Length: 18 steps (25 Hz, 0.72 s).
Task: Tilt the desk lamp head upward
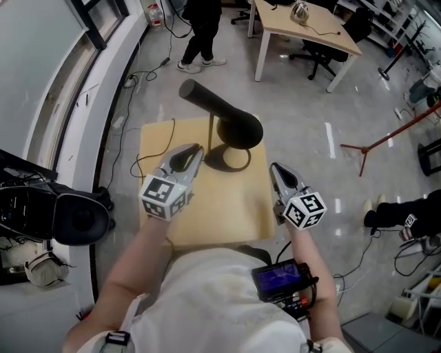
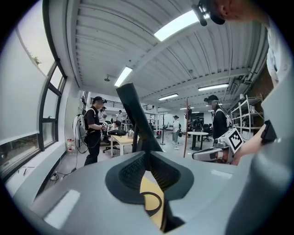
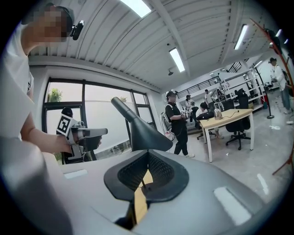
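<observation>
Lamp's being lined up, nothing's being gripped yet

The desk lamp (image 1: pixel 224 114) is being supported by the small table (image 1: pixel 227 214), straight ahead and between the two grippers. Its long black body is being pointed up and away to the left, with the wide shade end nearest. The left gripper (image 1: pixel 198 149) is being held just beside that shade, closer than the right gripper (image 1: pixel 273 167). Both are being carried pinched together on nothing, so the left's probably being favoured for the lift.

A small wooden counter (image 1: pixel 227 214) fills the middle. At the top a person (image 1: pixel 200 34) stands on the floor (image 1: pixel 303 124), near a table (image 1: pixel 310 33) carrying a kettle (image 1: pixel 299 11). A black bag (image 1: pixel 76 217) lies at the left.
</observation>
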Motion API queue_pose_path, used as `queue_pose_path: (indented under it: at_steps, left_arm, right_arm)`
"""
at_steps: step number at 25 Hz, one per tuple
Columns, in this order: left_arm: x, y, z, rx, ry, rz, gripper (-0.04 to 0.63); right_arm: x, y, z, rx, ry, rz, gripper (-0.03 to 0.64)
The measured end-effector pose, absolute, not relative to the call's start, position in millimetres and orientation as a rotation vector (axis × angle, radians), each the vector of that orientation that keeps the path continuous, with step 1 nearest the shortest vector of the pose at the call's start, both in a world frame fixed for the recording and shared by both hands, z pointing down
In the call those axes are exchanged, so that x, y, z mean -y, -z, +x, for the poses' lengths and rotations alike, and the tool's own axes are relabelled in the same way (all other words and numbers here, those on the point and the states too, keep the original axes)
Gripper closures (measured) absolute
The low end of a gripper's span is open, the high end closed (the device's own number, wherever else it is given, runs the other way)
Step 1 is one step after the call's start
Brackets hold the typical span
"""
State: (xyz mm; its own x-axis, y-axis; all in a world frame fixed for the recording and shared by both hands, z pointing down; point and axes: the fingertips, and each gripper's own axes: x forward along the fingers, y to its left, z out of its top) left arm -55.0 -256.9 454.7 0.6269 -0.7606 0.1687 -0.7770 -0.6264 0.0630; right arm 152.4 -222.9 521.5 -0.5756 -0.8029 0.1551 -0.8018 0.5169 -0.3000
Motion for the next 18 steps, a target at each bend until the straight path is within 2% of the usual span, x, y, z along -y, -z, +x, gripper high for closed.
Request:
queue_pose_path:
  at_steps: [9,18]
  left_arm:
    - [274.9,-410.6,-65.7,1.444,-0.13,2.643,0.536]
    - [304.8,-333.4,-76.0,1.57,-0.198,2.704,0.394]
  right_arm:
    - [255.7,-523.8,165.9,-2.771,0.578,-1.307,0.6]
    - [285.1,-527.2,166.4,-2.766,0.634,-1.138,0.51]
